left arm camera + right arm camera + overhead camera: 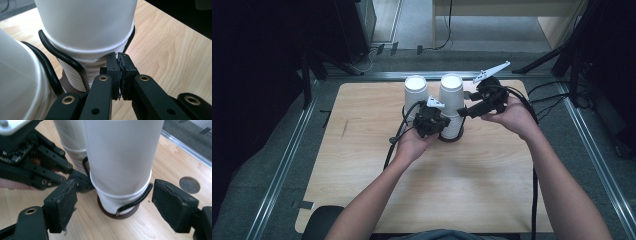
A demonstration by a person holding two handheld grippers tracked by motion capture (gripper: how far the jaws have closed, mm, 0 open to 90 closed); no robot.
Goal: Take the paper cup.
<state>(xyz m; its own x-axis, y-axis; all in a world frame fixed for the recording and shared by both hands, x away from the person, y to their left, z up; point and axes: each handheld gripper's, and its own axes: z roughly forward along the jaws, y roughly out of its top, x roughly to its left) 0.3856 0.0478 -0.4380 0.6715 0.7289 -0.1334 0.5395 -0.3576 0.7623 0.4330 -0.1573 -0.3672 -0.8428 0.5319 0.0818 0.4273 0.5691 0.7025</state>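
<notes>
While both hands work at the far middle of the wooden table (362, 200), I note two stacks of white paper cups standing upside down, side by side, in a black wire holder (50, 62) on a dark round base (117, 215). My left gripper (432, 121) sits at the near foot of the right-hand cup stack (451, 107), low down by the ribbed rims. In the left gripper view its jaws are pressed together with no gap to speak of; the tips touch the lower rim of that stack just where the wire ring crosses it, and whether a thin cup edge is pinched between the pads I cannot tell. The left-hand cup stack (416, 95) stands just beside, off to the gripper's left, its wall bulking at the left edge of that same view. My right gripper (464, 113) comes in from the right side of the right-hand stack, held higher and angled down toward it. In the right gripper view its jaws stand wide apart, one pad on either side of the stack's lower half, neither pad touching the cups; the stack rises between and beyond them. The left gripper's black linkage shows at the upper left of that view, close against the same stack.
</notes>
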